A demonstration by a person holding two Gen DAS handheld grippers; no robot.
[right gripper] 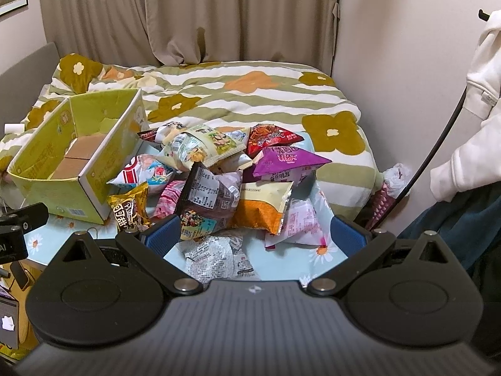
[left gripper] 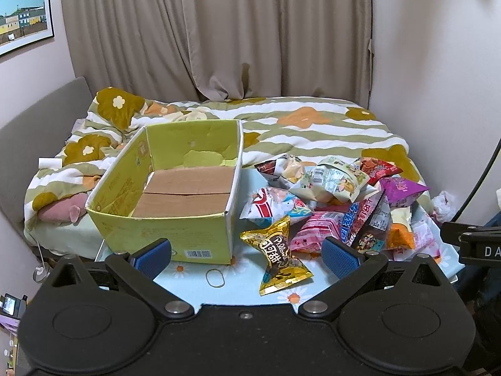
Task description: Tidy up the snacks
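An open, empty yellow-green cardboard box point(left gripper: 200, 244) stands on a light blue flowered table point(left gripper: 188, 274); it also shows in the right wrist view point(right gripper: 94, 185). A pile of snack packets point(left gripper: 344, 200) lies right of the box, also seen in the right wrist view point(right gripper: 225, 172). A gold packet point(left gripper: 278, 257) lies nearest the box front. My left gripper point(left gripper: 247, 253) is open and empty, low before the box and gold packet. My right gripper point(right gripper: 255, 235) is open and empty, over a crumpled silver packet point(right gripper: 213, 258) at the pile's near edge.
A bed with a flowered striped quilt point(left gripper: 313, 125) lies behind the table, curtains point(left gripper: 219, 31) beyond it. A rubber band point(left gripper: 215, 277) lies on the table. A person in a white top point(right gripper: 479, 109) stands at the right. A plastic bag point(right gripper: 394, 178) sits by the wall.
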